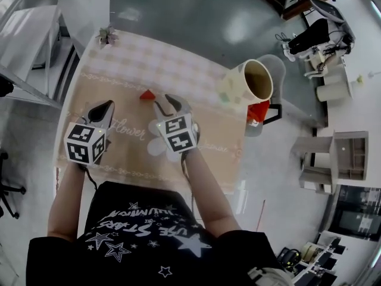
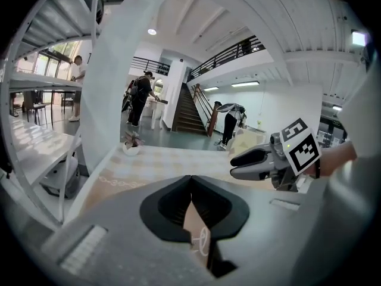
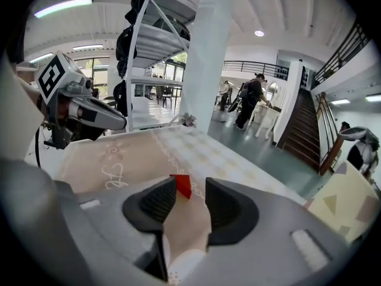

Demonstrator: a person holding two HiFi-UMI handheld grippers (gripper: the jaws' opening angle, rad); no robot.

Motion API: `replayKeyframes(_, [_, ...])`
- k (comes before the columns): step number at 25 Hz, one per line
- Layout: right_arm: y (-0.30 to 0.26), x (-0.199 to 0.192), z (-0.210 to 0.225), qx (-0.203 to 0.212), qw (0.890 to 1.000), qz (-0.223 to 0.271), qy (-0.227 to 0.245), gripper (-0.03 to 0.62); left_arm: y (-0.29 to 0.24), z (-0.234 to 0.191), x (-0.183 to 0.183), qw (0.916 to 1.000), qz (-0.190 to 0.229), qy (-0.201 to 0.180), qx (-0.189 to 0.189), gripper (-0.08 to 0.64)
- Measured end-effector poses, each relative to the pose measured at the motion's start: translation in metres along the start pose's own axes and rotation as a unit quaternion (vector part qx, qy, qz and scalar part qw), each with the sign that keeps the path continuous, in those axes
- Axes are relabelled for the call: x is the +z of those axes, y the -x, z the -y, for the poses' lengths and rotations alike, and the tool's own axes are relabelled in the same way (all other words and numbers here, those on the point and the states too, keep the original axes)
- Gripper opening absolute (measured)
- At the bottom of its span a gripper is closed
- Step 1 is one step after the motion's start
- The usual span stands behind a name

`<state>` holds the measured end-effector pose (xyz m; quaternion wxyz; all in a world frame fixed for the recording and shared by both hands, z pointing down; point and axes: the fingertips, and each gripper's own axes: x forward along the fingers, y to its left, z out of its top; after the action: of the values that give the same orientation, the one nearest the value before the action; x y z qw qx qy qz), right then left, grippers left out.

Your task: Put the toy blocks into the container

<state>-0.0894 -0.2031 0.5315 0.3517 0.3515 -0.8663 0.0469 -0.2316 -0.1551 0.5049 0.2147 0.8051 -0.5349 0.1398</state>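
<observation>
One red toy block (image 1: 146, 94) lies on the beige tablecloth (image 1: 131, 70), near the middle of the table. In the right gripper view that block (image 3: 181, 184) sits just beyond the jaw tips, in line with the gap. My right gripper (image 3: 191, 189) is open, its pads apart and touching nothing. Its tips (image 1: 166, 102) point at the block from the near side. My left gripper (image 2: 190, 179) is shut with nothing in it, and it hovers over the cloth left of the block (image 1: 101, 108). The cream container (image 1: 251, 82) stands at the table's right end, its mouth showing.
A small potted plant (image 1: 108, 36) stands at the table's far left corner. A red and black chair (image 1: 259, 112) is beside the container, off the table's right edge. A white shelf rack (image 1: 27, 46) and a white pillar (image 1: 83, 5) rise to the left.
</observation>
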Motion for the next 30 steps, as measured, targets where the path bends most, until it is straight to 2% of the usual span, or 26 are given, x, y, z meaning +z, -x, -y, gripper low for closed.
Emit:
replayKeyframes(6, [-0.033,-0.011,-0.008,0.021,0.999,-0.024,0.005,0.158,-0.004,-0.014,-0.014,0.9997,-0.017,0.018,0.001,0.011])
replayKeyframes(12, [-0.059,-0.023,-0.009,0.04,0.997,-0.048,0.034,0.158,-0.008,-0.025,-0.025,0.9991,-0.022,0.036,0.003,0.011])
replayKeyframes(25, [-0.079,-0.03,-0.017,0.078,0.992,-0.066,0.073,0.158,-0.016,-0.029,-0.036,0.9981,-0.037,0.049,0.003,0.011])
replayKeyframes(30, [-0.08,-0.026,-0.021,0.079,0.991,-0.065,0.088,0.117,-0.017,-0.026,-0.041,0.9979,-0.044,0.049,-0.001,0.011])
